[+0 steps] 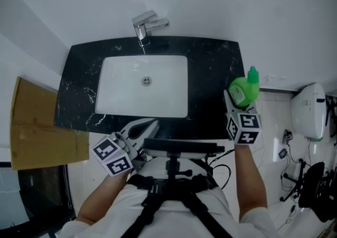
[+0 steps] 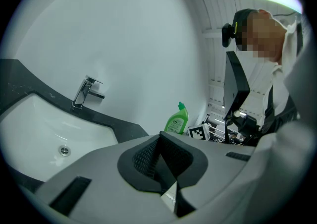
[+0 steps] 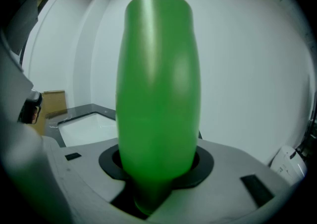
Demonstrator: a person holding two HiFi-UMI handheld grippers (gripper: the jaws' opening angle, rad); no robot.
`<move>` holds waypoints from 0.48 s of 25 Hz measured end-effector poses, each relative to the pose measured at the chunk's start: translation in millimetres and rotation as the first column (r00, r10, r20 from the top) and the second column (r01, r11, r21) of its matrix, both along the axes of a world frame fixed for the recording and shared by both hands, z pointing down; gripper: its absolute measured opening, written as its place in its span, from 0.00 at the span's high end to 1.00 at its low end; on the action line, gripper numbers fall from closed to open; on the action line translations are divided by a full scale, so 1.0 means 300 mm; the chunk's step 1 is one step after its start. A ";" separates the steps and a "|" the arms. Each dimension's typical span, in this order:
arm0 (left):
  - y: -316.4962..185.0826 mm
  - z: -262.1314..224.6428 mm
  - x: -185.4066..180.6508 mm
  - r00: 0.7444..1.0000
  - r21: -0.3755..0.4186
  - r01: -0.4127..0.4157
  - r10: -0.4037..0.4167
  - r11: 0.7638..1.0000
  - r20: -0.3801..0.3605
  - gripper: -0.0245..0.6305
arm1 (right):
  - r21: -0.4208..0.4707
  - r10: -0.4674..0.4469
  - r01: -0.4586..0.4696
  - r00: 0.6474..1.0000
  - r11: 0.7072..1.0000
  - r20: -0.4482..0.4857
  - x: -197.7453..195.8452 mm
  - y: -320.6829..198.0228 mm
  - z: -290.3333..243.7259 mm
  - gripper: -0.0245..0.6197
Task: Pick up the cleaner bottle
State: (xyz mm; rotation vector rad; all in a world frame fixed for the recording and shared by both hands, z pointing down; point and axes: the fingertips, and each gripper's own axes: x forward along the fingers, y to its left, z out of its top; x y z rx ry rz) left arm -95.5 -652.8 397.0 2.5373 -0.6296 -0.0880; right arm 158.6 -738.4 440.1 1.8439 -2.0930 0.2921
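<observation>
Cleaner bottle (image 1: 244, 90): green and upright at the right end of the black counter (image 1: 210, 68), right of the basin (image 1: 142, 87). We cannot tell whether its base is off the stone.
Right gripper (image 1: 238, 100): its jaws pinch the bottle's lower body from both sides.
Left gripper (image 1: 147, 125): its jaws are pressed together on nothing at the counter's near edge, well apart from the bottle.
Step in hand: we judge the grip made and the lift due.
Doing it well: we raise straight up with the bottle upright and the squeeze steady.
Risk: the smooth, rounded plastic may slip or tilt.
</observation>
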 end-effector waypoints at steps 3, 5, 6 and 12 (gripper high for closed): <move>-0.003 0.000 0.000 1.000 0.002 -0.006 0.006 1.000 -0.003 0.96 | -0.002 0.003 -0.003 1.000 1.000 -0.002 0.000 0.004 0.000 0.69; -0.001 -0.003 0.000 1.000 0.004 -0.008 0.008 1.000 -0.004 0.96 | -0.002 0.005 -0.005 1.000 1.000 -0.003 0.000 0.010 -0.003 0.69; 0.001 -0.004 0.000 1.000 0.005 -0.009 0.009 1.000 -0.005 0.96 | -0.002 0.006 -0.006 1.000 1.000 -0.004 0.001 0.013 -0.005 0.69; 0.002 -0.008 0.000 1.000 0.008 -0.016 0.016 1.000 -0.008 0.96 | 0.002 0.007 -0.007 1.000 1.000 -0.009 -0.004 0.028 -0.024 0.69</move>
